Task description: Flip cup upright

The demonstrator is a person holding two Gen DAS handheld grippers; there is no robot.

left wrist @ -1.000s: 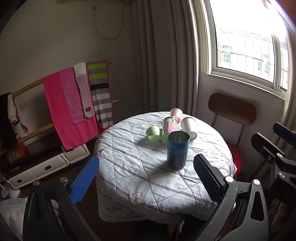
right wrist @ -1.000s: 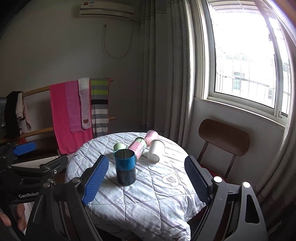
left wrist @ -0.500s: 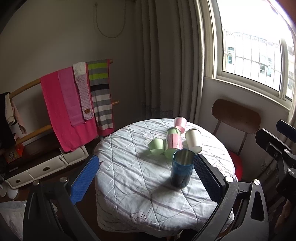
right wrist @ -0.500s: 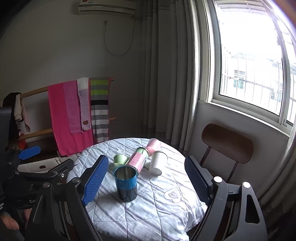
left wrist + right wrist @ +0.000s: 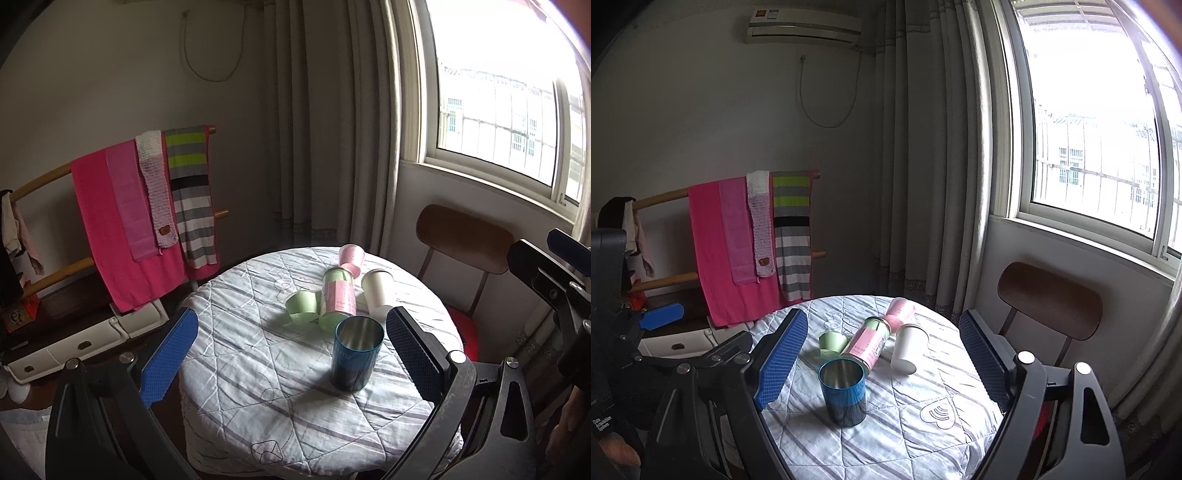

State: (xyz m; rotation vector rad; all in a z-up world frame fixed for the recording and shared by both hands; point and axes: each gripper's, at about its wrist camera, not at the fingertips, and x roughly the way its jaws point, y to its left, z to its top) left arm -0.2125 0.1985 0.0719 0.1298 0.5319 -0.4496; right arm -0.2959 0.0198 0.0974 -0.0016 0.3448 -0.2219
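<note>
picking the next cup to right

both grippers are off the table, well back from the cups, each with its blue-padded fingers spread wide and nothing between them. the left gripper (image 5: pixel 291 354) frames the blue metal cup (image 5: pixel 355 352), which stands upright, mouth up, near the front of the round quilted table (image 5: pixel 236 398). in the right gripper (image 5: pixel 882 354) view the same blue metal cup (image 5: pixel 843 392) sits just off its left finger.

behind it is the cluster that i judge is left to do: a green cup (image 5: pixel 303 306) on its side, a long pink-and-green tumbler (image 5: pixel 337 297) lying flat and touching it, a white cup (image 5: pixel 377 294) tipped over beside that, and a pink cup (image 5: pixel 351 256) lying at the far end.

i'd go for the white cup (image 5: pixel 908 347) with the right gripper, since it lies on the outer edge of the pile. approach from the side clear of the tumbler, close across the body near mid-height, lift before rotating so the rim doesn't drag the cloth, and set it down away from the blue cup. the quilt looks soft, so i'd release only once the base sits flat.
</note>
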